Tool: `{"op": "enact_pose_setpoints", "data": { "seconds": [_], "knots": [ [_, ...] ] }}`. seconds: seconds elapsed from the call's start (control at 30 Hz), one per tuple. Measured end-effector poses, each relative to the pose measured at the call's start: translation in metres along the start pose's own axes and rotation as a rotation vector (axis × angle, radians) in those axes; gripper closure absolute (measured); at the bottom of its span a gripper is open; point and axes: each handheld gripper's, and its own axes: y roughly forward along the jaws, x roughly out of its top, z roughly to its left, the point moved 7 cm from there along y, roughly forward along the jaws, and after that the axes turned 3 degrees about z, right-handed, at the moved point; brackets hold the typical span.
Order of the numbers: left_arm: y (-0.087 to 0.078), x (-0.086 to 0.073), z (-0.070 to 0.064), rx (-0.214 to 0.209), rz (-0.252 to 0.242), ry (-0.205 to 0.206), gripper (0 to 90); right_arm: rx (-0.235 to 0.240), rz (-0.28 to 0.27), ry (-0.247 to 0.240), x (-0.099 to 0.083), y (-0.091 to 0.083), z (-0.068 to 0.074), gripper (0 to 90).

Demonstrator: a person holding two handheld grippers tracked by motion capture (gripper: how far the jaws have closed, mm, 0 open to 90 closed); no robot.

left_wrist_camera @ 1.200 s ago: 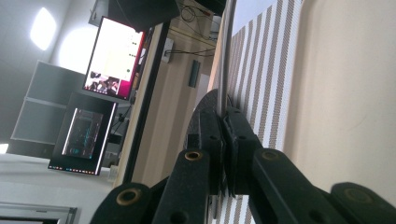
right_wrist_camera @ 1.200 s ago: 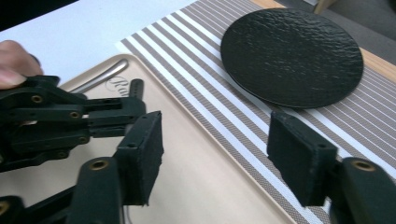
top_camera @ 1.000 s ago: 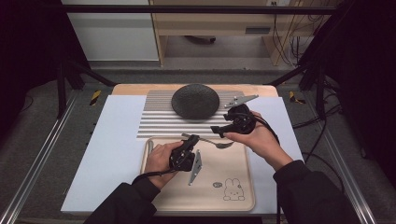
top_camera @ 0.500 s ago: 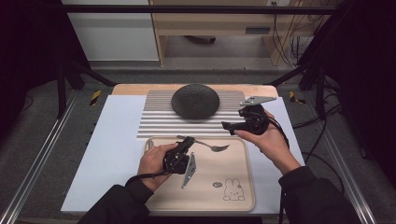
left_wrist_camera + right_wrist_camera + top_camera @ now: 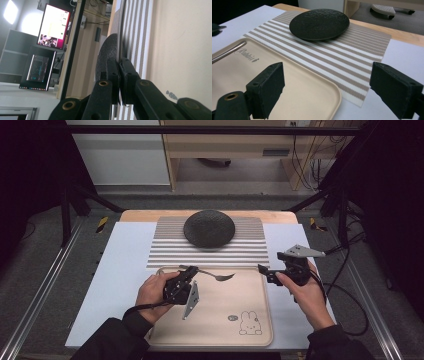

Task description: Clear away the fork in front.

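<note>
Spoon on tray, both grippers at tray edges.
High view: spoon (image 5: 216, 275) lies at the far edge of the tray (image 5: 250, 295); left gripper (image 5: 186, 274) sits at its handle end, right gripper (image 5: 263, 271) just off the tray's right rim. Left gripper view: jaws pressed together, whether on the handle I cannot tell; dark plate (image 5: 105, 53) beyond. Right gripper view: jaws wide apart over the tray corner (image 5: 322, 100), spoon handle (image 5: 227, 53) at left.

From my left gripper (image 5: 119, 75) I see my two black jaws rising from six o'clock, pressed together with no gap I can make out. The beige tray (image 5: 185, 50) fills the three o'clock side. Toward twelve o'clock runs the striped mat (image 5: 136, 32), the dark plate (image 5: 106, 52) on edge beside it. A lit monitor (image 5: 53, 26) glows at ten o'clock.
</note>
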Motion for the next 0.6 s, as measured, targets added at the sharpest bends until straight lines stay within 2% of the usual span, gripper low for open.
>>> {"op": "enact_pose_setpoints", "data": {
  "seconds": [0.17,0.27,0.6],
  "knots": [
    [0.002,-0.005,0.002,-0.012,0.01,-0.001,87.3,0.014,-0.014,0.037,-0.024,-0.005,-0.005,13.0],
    [0.002,-0.006,0.004,-0.017,0.012,0.003,87.3,-0.002,-0.029,0.031,-0.032,-0.01,-0.01,13.4],
    [0.004,-0.008,0.008,-0.039,0.022,0.025,87.3,-0.045,-0.071,0.071,-0.052,-0.024,-0.022,16.1]
  ]
}}
